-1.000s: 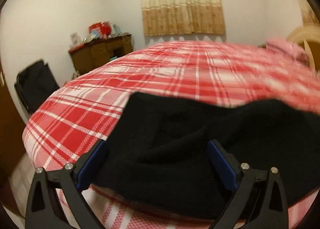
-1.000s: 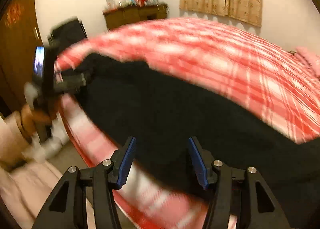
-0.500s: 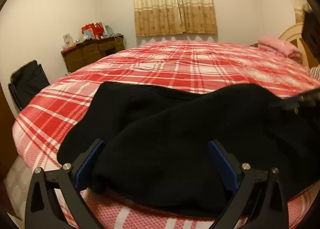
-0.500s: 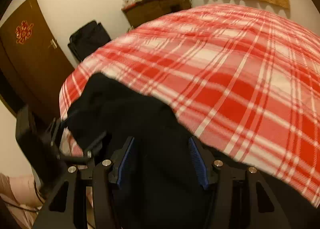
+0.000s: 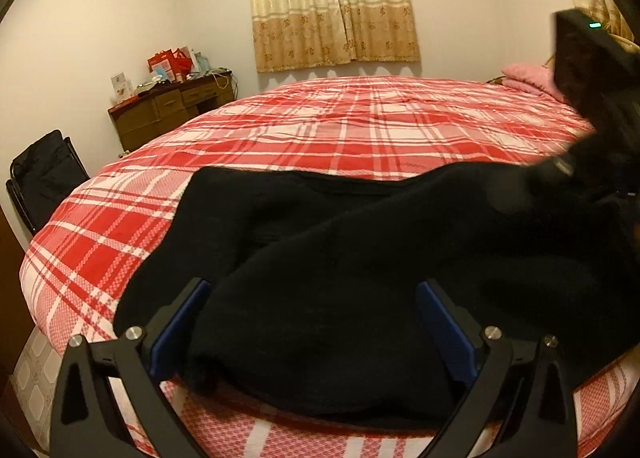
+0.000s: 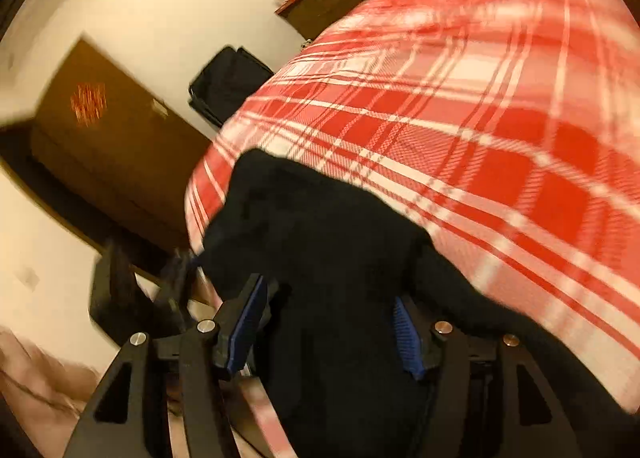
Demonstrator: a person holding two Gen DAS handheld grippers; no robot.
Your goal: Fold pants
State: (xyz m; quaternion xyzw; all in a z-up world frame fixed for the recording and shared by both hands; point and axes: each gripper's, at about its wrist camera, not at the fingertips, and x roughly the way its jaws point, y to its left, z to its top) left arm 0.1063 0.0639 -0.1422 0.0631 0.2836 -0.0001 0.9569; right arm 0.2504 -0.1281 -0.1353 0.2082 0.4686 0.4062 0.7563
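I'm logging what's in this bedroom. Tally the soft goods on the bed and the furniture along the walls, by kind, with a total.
Black pants: 1
Red plaid bedspread: 1
Pink folded blanket: 1
Brown wooden dresser: 1
Black folding chair: 1
Beige curtain: 1
Total: 6

White walls, beige curtain [image 5: 334,2], brown dresser [image 5: 172,108], plaid bed [image 5: 360,130].

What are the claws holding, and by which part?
Cannot be told: the near edge of the black pants fills both the left claw and right claw, whose jaws just opened further.
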